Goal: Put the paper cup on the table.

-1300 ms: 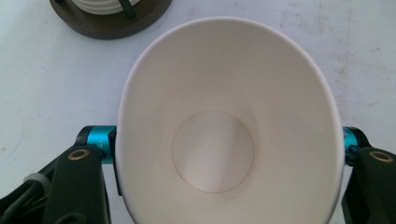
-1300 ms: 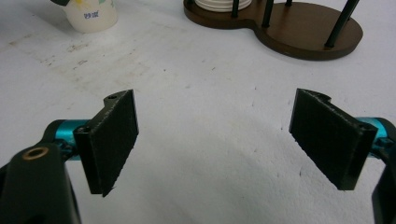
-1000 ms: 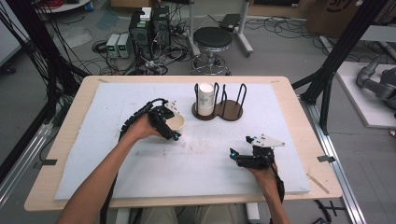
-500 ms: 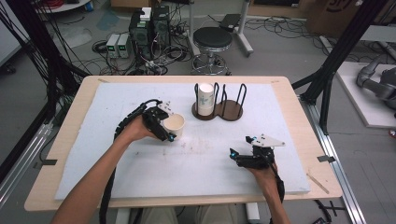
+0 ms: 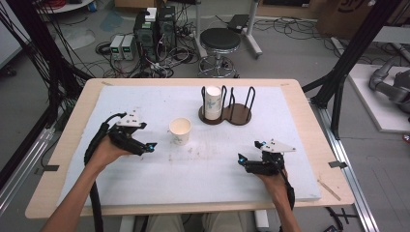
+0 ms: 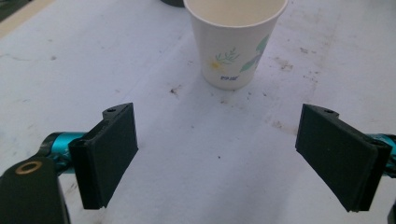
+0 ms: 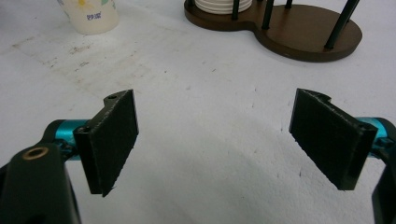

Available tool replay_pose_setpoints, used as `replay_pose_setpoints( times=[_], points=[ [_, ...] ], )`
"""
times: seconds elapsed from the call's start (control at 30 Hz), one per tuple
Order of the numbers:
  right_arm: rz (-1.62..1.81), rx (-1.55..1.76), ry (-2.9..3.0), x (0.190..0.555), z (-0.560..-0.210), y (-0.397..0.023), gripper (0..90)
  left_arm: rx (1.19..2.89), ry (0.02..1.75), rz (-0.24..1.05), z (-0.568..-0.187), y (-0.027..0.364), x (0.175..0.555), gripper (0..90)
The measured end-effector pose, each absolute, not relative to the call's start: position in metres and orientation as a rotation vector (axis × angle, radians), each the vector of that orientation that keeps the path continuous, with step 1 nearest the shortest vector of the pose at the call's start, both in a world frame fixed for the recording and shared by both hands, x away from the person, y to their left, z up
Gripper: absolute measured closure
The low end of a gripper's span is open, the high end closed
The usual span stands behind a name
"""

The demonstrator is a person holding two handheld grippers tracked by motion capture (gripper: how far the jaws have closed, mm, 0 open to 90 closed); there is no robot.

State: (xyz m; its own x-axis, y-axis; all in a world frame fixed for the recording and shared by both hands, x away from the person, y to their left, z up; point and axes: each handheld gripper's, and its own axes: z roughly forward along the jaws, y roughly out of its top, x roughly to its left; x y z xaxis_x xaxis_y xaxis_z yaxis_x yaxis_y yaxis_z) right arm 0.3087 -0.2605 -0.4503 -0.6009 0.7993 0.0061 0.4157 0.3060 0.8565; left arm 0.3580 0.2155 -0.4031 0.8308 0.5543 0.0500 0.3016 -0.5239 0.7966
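A white paper cup (image 5: 180, 130) with a flower print stands upright and alone on the white mat (image 5: 145, 183), mouth up; the left gripper view has the same cup (image 6: 235, 42) just ahead. My left gripper (image 5: 149, 146) sits to the cup's left, apart from it, jaws open and empty (image 6: 219, 154). A dark wooden cup holder (image 5: 227, 113) with black rods stands behind, and a stack of paper cups (image 5: 212, 102) fills its left bay. My right gripper (image 5: 246, 159) rests low on the mat at the front right, open and empty (image 7: 212, 140).
The holder's right bay (image 5: 244, 108) has nothing in it; the right gripper view brings its base (image 7: 299, 30) close ahead. The mat lies on a wooden table (image 5: 300, 96). A stool (image 5: 220, 41), computers and cables stand on the floor beyond.
My left gripper has let go of the paper cup and drawn back to the left and toward the table's front. The cup stays standing. The right gripper has kept still.
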Motion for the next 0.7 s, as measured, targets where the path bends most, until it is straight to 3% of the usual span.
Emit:
replay_pose_setpoints(
  times=[0.47,0.7],
  points=[
    [1.212,1.082,2.133,0.307,-0.45,-0.26,15.9,1.8,0.793,0.509,-0.431,0.24,0.306,12.9],
    [1.218,1.086,2.118,0.307,-0.45,-0.261,15.9,1.725,0.801,0.534,-0.447,0.237,0.295,12.8]
  ],
)
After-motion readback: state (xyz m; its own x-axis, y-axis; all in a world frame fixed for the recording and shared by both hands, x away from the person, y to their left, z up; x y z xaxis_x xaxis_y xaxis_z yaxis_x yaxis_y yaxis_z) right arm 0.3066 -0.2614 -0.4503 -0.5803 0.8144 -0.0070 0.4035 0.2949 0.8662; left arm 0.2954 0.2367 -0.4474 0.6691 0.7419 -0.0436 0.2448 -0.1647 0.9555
